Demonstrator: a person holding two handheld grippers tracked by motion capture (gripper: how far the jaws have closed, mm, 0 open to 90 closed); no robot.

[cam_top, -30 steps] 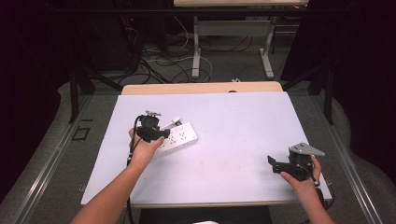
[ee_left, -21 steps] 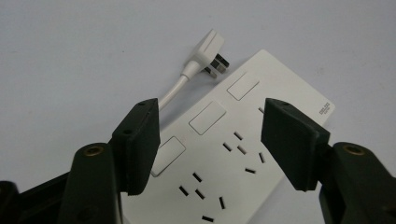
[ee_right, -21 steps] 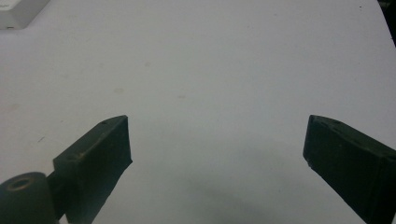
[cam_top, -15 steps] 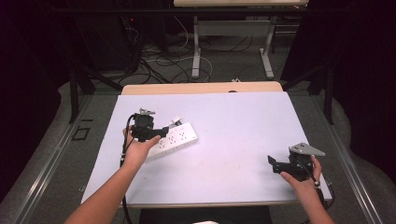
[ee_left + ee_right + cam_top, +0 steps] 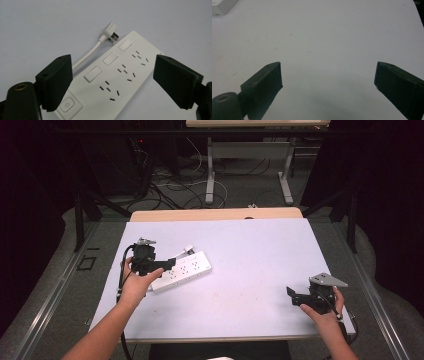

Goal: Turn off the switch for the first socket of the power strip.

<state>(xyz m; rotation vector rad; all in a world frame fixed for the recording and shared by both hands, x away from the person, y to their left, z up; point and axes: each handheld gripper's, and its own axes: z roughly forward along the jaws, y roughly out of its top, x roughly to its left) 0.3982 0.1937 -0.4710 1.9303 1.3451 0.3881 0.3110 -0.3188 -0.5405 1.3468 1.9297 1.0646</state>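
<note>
A white power strip (image 5: pixel 186 270) lies flat at the table's left, its cord and plug (image 5: pixel 189 249) just behind it. In the left gripper view the power strip (image 5: pixel 120 82) shows its power button (image 5: pixel 67 104), three switches and socket holes, with the plug (image 5: pixel 110 31) at its far end. My left gripper (image 5: pixel 168 264) hovers at the strip's near-left end. The left gripper (image 5: pixel 113 62) has just been opening its jaws, and they now stand wide, framing the strip without pressing on it. My right gripper (image 5: pixel 293 293) rests open at the front right with nothing between its fingers; in its own view this gripper (image 5: pixel 328 66) faces bare tabletop.
The pale table (image 5: pixel 260 245) has open surface across its middle and right. A wooden table edge (image 5: pixel 215 214) lies behind it. Beyond are metal table legs (image 5: pixel 210 180) and loose cables (image 5: pixel 170 185) on the floor. A corner of the strip (image 5: pixel 222 6) appears in the right gripper view.
My left gripper has drawn back to the left and lifted slightly off the power strip's end, and its jaws have spread. The strip stays on the table. The right gripper has not moved.
</note>
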